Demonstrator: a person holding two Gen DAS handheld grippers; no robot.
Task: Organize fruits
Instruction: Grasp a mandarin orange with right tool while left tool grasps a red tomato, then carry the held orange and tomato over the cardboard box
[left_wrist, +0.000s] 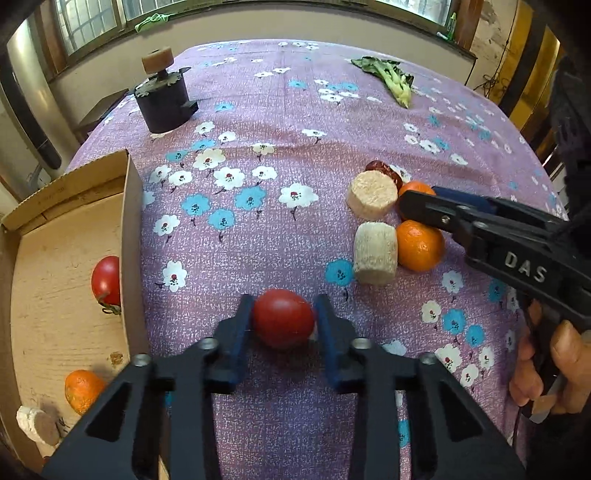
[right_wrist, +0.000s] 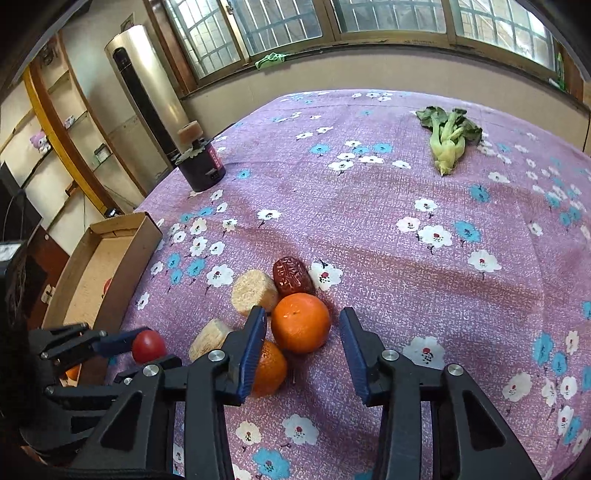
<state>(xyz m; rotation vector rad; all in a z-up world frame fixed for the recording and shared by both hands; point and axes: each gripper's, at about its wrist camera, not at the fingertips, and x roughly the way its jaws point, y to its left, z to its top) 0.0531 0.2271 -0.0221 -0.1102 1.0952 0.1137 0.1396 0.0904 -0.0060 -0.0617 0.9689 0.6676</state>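
My left gripper (left_wrist: 283, 308) is shut on a red tomato (left_wrist: 283, 318), just right of the cardboard box (left_wrist: 130, 236); it also shows in the right wrist view (right_wrist: 148, 346). The box holds another tomato (left_wrist: 106, 280), an orange (left_wrist: 82, 390) and a pale round piece (left_wrist: 37, 424). My right gripper (right_wrist: 303, 319) is open, its jaws on either side of an orange (right_wrist: 301, 322). A second orange (right_wrist: 269, 369) lies under its left finger. Next to them lie two pale corn-like chunks (right_wrist: 254, 291) (right_wrist: 208, 338) and a red date (right_wrist: 291, 276).
A dark cylindrical appliance (right_wrist: 201, 162) with a round piece on top stands at the table's far left. A green leafy vegetable (right_wrist: 448, 138) lies at the far right. The table (right_wrist: 406, 229) has a purple floral cloth. A tall air conditioner (right_wrist: 147, 92) stands beyond it.
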